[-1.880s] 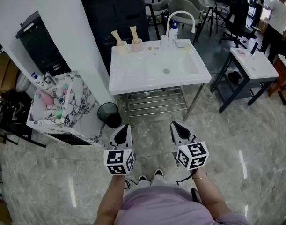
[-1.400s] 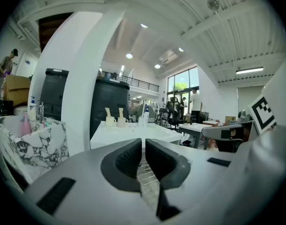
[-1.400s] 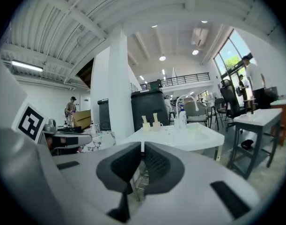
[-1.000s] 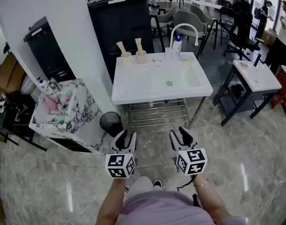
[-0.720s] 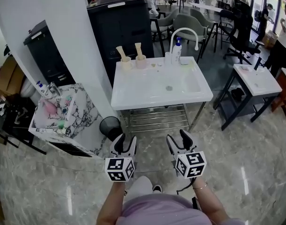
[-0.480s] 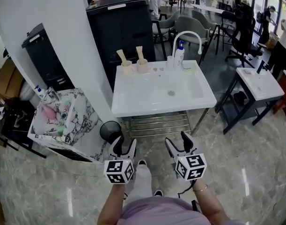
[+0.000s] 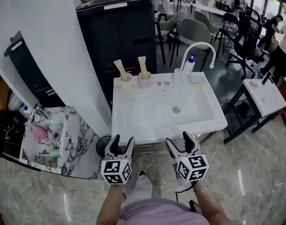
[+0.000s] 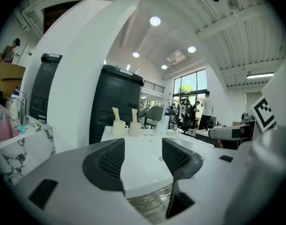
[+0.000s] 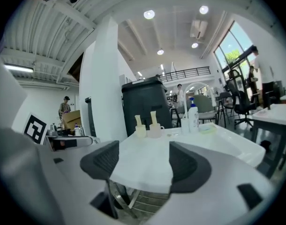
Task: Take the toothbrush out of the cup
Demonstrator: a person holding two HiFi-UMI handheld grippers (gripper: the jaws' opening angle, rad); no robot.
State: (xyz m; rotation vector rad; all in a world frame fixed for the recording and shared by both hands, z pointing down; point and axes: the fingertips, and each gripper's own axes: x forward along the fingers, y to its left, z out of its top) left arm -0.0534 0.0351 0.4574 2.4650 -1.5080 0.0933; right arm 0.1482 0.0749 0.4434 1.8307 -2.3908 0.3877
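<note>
Left gripper view: what are the fingers (image 8: 110, 159) of the left gripper (image 8: 143, 157) doing?

— They are standing wide apart, having just been opening, and nothing is lying between them; only the white sink (image 8: 138, 144) is showing through the gap. The right gripper (image 9: 139, 165) is doing the same: it is spread wide and holding nothing.

Where is the toothbrush sitting?

— Two are standing at the sink's back edge, at twelve o'clock from the left gripper in the head view. One toothbrush (image 7: 119, 67) is leaning toward eleven o'clock in a cream cup (image 7: 127, 81). A second toothbrush (image 7: 142, 64) is standing nearly upright in a pink cup (image 7: 145, 81), just beside the first at three o'clock. Both grippers are hovering at the near rim, well apart from them.

What is threatening to go wrong?

— I am judging three things.
- The task is naming one cup, yet two are sitting so close that a wide jaw is risking clipping the neighbour and toppling it.
- Pulling a brush while nothing is steadying its cup is risking dragging that light cup over.
- The grippers are riding low, so a forward reach is risking striking the rim, and the faucet (image 7: 199, 50) and soap bottle (image 7: 188, 69) at one o'clock are crowding the right gripper's path.
</note>
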